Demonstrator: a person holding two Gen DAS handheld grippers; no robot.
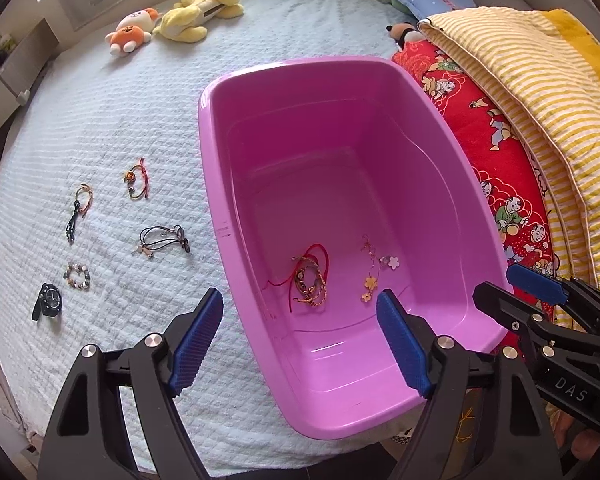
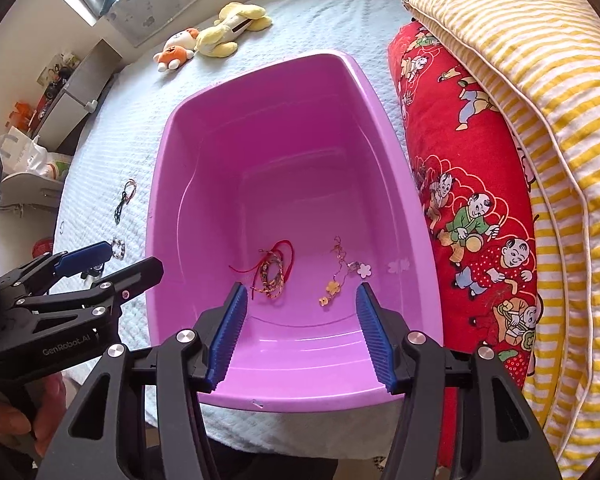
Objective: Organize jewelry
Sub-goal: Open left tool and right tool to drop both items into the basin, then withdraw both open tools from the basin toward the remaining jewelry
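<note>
A pink plastic tub [image 1: 220, 216] [image 2: 160, 216] stands on the white bedspread. On its floor lie a red cord bracelet tangle [image 1: 310, 280] [image 2: 274, 270] and a gold chain with flower charms [image 1: 374, 276] [image 2: 340, 276]. My left gripper [image 1: 300, 300] [image 2: 134, 256] hangs open over the tub's near left wall, with nothing between its pads. My right gripper [image 2: 302, 290] [image 1: 498, 282] hangs open over the tub's near end, also empty. Left of the tub lie a red charm bracelet [image 1: 138, 180], a braided bracelet [image 1: 80, 208], black cord bracelets [image 1: 162, 240], a beaded bracelet [image 1: 78, 276] and a black watch [image 1: 48, 302].
A red printed quilt [image 2: 460, 184] and a yellow striped blanket [image 2: 540, 80] are piled against the tub's right side. Plush toys [image 1: 172, 20] lie at the far end of the bed. The bed's near edge [image 2: 300, 432] runs just below the tub.
</note>
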